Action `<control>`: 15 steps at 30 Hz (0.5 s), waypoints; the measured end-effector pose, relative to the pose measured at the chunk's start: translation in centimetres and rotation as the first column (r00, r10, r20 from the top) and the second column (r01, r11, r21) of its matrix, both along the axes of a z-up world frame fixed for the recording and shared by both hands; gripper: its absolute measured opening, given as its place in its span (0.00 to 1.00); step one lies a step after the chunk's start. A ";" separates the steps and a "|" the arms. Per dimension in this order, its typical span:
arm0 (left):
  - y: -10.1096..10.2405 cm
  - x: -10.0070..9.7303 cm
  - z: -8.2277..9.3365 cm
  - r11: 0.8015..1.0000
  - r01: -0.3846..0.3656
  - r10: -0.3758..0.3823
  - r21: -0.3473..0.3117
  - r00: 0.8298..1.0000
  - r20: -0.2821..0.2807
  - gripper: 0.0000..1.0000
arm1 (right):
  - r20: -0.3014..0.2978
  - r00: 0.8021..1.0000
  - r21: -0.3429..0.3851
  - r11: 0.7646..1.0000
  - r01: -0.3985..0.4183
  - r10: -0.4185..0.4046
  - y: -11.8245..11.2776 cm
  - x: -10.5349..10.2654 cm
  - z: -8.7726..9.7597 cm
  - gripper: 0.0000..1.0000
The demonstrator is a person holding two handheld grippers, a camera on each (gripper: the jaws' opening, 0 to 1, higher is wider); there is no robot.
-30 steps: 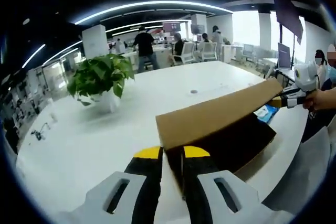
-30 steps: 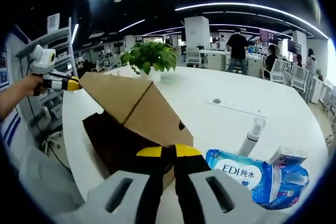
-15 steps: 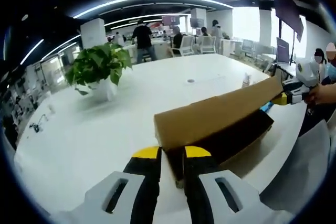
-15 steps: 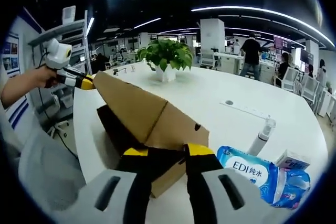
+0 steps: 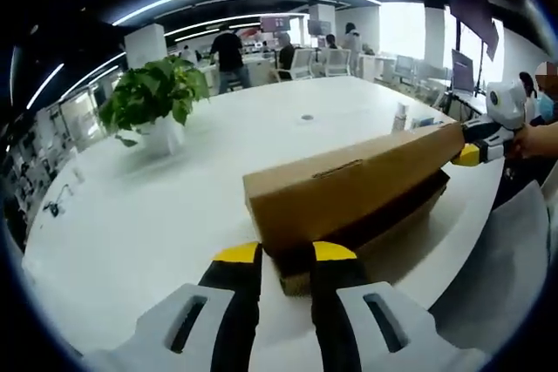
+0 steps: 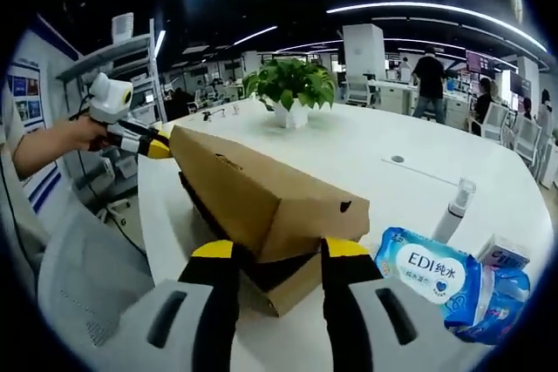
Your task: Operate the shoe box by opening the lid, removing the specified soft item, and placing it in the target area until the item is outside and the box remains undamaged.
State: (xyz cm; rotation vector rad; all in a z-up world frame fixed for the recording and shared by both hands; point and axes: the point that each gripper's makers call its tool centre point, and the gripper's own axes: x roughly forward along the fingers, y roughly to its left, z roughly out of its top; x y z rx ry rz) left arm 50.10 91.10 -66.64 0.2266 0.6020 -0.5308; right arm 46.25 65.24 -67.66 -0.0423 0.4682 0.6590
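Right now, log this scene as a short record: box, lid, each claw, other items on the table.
box: brown shoe box on the white table
lid: cardboard lid tilted, nearly down over the box
left claw: at the lid's near end, grip unclear
right claw: at the lid's opposite end, grip unclear
other items: blue EDI wipes pack, white bottle, potted plant

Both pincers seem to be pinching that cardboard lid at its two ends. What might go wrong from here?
Three risks, as I judge it:
1. The left gripper and right gripper hold opposite ends of the lid; uneven pulling might twist or tear the cardboard.
2. The box sits near the table edge, so a tug might drag it off.
3. The wet wipes pack and the spray bottle stand close and could be knocked.
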 end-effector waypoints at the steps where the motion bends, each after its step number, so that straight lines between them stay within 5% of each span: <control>1: 0.0 -0.1 -0.3 1.000 0.002 -0.002 0.000 1.000 -0.007 0.20 | -0.004 1.000 0.000 1.000 -0.004 0.004 0.1 -0.1 -0.2 0.35; 15: -0.2 -1.0 -2.7 1.000 0.026 -0.025 0.008 0.997 -0.067 0.24 | -0.048 0.998 -0.014 0.999 -0.037 0.036 0.4 -0.7 -1.9 0.40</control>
